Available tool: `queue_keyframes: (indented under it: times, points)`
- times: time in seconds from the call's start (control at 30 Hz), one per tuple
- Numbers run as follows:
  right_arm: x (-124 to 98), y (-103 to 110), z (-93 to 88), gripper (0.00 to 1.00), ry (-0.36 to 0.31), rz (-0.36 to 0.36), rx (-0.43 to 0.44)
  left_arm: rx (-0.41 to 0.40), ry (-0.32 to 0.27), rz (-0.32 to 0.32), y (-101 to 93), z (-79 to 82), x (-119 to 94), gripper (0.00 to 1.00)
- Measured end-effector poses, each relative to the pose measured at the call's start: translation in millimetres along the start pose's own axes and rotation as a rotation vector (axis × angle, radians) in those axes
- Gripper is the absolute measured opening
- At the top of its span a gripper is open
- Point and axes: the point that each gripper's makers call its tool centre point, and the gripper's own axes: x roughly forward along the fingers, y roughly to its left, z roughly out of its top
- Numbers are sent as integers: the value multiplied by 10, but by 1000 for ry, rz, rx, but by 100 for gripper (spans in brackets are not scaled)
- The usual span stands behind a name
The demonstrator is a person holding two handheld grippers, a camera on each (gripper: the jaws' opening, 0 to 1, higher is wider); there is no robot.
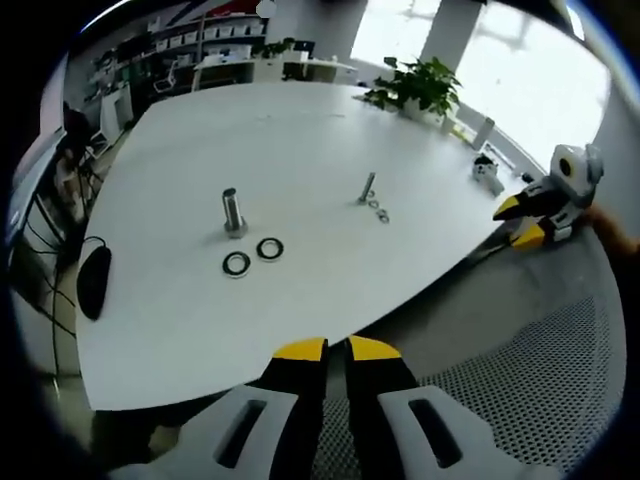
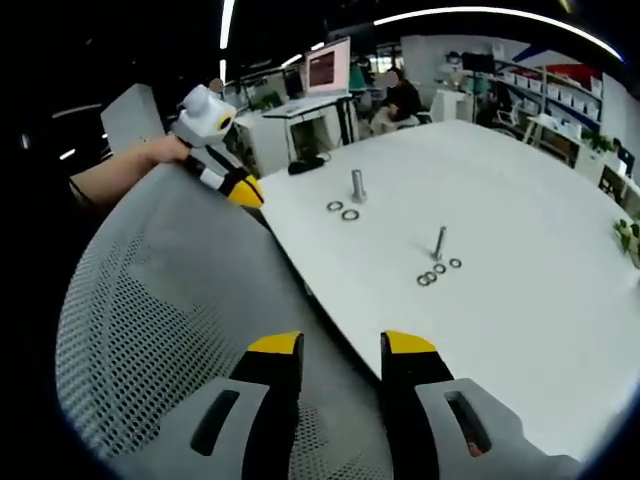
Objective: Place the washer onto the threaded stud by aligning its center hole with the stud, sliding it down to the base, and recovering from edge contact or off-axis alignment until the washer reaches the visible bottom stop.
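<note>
Both grippers sit off the tabletop (image 1: 300, 130), above a grey mesh chair back (image 2: 150, 330); nothing is in hand. The left gripper (image 1: 336, 347) has its jaws pressed nearly together and empty. The right gripper (image 2: 341, 345) has its jaws spread with a clear gap, also empty.

On the tabletop stand 2 studs. The thick stud (image 1: 233, 212) is upright with 2 large washers (image 1: 252, 256) lying flat just beside its base. The thin stud (image 1: 367, 187) is upright farther off, with several small washers (image 1: 378, 209) clustered near its foot. No washer is on either stud; the task appears not yet begun.

Judgement on the step in hand: approach 1 washer, pinch it by its rim so the center hole stays unobstructed, and keep it level. A flat washer is likely hard to lift, so tipping 1 edge up first may help. Match washer size to stud before lowering along the stud's axis.
</note>
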Motion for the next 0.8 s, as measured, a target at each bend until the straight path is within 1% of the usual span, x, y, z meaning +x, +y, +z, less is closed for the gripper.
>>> queue_keyframes:
  times: [0.23, 0.37, 0.47, 0.53, 0.63, 0.77, 0.8]
  points:
    - [25, -11, 15, 33, 6, 10, -9, -2, -11, 8, 31, 33, -3, 4]
    - [19, -47, 46, 33, -6, 4, -9, 6, 8, 6, 25, 5, 9, 4]
    - [21, -46, 61, 33, -15, 6, 0, 4, 9, 8, 35, 6, 5, 4]
    - [27, -33, 49, 33, -6, 12, -8, -1, -2, 10, 40, 25, 0, 4]
    - [32, -30, 47, 33, 3, 17, -23, -2, -2, 11, 48, 28, 3, 4]
    - [31, -93, 51, 33, 11, 13, -34, 0, 7, 14, 52, 10, 6, 4]
    - [19, -121, 31, 33, 25, 10, -48, 0, 8, 17, 54, 9, 6, 4]
